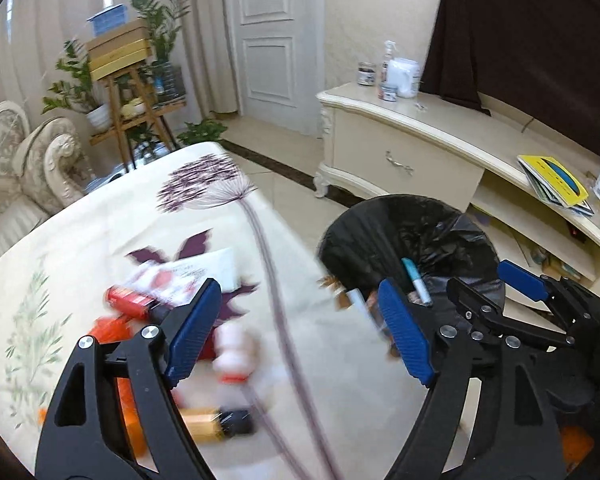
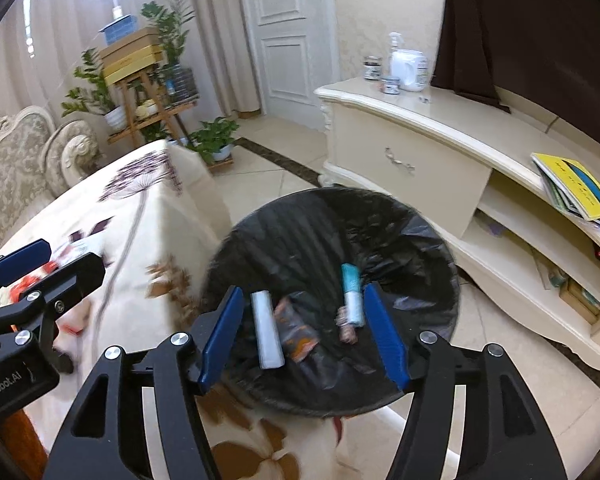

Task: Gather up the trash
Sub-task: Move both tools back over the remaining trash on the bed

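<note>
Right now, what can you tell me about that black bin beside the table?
The trash bin is round, lined with a crinkled glossy black plastic bag, and stands open on the tiled floor against the cloth-covered table's edge. Inside lie a white tube, a teal-capped marker and a crumpled wrapper. The right tool hovers open above it, holding nothing.

Bin (image 2: pixel 332 248) right of table (image 2: pixel 132 216), tubes (image 2: pixel 266 330) in bin, cabinet (image 2: pixel 420 152) behind

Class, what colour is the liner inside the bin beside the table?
Black: the bin liner shows best in the right wrist view.
</note>
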### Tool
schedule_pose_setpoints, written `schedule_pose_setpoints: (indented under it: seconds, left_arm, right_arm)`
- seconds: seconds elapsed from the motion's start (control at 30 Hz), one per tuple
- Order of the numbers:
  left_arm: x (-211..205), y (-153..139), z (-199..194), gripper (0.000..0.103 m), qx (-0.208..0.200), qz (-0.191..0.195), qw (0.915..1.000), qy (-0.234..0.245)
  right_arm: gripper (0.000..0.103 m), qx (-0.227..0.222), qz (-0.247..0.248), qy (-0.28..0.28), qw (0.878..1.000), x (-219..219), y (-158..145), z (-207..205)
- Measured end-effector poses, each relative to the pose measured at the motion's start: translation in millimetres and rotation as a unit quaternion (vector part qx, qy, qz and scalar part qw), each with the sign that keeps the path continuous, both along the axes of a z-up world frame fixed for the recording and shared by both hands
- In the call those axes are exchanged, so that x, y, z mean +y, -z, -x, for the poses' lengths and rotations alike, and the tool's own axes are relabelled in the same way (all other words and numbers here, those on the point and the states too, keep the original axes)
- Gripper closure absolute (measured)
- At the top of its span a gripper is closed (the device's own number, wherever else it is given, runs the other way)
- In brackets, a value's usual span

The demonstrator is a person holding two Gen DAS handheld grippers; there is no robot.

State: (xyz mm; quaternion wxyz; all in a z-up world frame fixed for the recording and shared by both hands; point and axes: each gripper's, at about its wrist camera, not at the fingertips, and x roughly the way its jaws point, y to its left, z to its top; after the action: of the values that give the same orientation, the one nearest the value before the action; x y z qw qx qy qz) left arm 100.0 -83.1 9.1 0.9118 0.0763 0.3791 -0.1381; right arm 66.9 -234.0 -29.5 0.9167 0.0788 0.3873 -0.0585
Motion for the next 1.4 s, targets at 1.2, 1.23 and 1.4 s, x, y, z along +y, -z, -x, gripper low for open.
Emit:
schedule_pose_setpoints:
  seconds: [1.2,1.23,1.4]
  left_arm:
    - [235,23,92,0.024,0.057,0.007,0.9727,-0.225]
    - [236,24,92,0.024,0.058,0.009,0.9726,-0.225]
    - [235,28,91,0.024,0.061,0.011,0.9726,-0.224]
  right_arm:
    - [0.041,0.048,0.045,-0.149,0.987,146,11,1]
    - [0.041,0.047,0.05,-0.15,0.986,148,11,3]
    - [0.04,0.053,0.041,-0.169,0.983,155,9,16]
